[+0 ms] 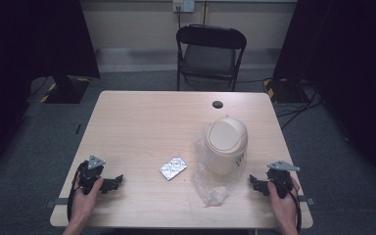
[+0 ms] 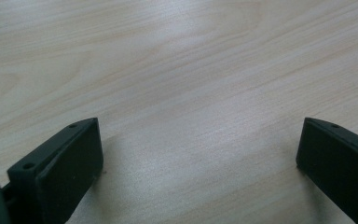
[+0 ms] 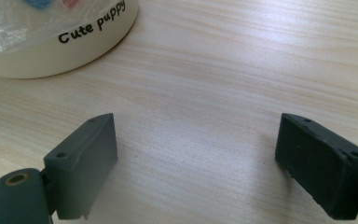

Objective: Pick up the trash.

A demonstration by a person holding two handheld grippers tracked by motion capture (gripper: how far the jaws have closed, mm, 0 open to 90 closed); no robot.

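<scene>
A person is sitting at the near edge of a pale wooden tabletop point(image 1: 142, 122), forearms resting at its two near corners, a pair of tongs in each hand. Toward the right side of the tabletop, a cream swing-lid bin point(image 1: 226, 144) is standing upright inside a loose clear plastic bag point(image 1: 208, 186), which is spilling crumpled toward the near edge. The bin is looking light and rigid, its rounded wall smooth and likely slippery; the lower wall, lettered "Cute puppy", is probably the firmest place to take hold, since the domed lid would likely tip under pressure. The bag is thin, soft and slack, best pinched at a loose fold near its rim. Just left of the bag, near the middle of the tabletop, a small silver blister pack point(image 1: 173, 168) is lying flat, stiff but thin and hard to get under except at an edge. The right tongs point(image 1: 255, 183) are pointing inward at the near right corner, closest to the bin, jaws standing wide apart with nothing between them. The left tongs point(image 1: 117, 181) are sitting at the near left corner, likewise spread wide over bare wood.
</scene>
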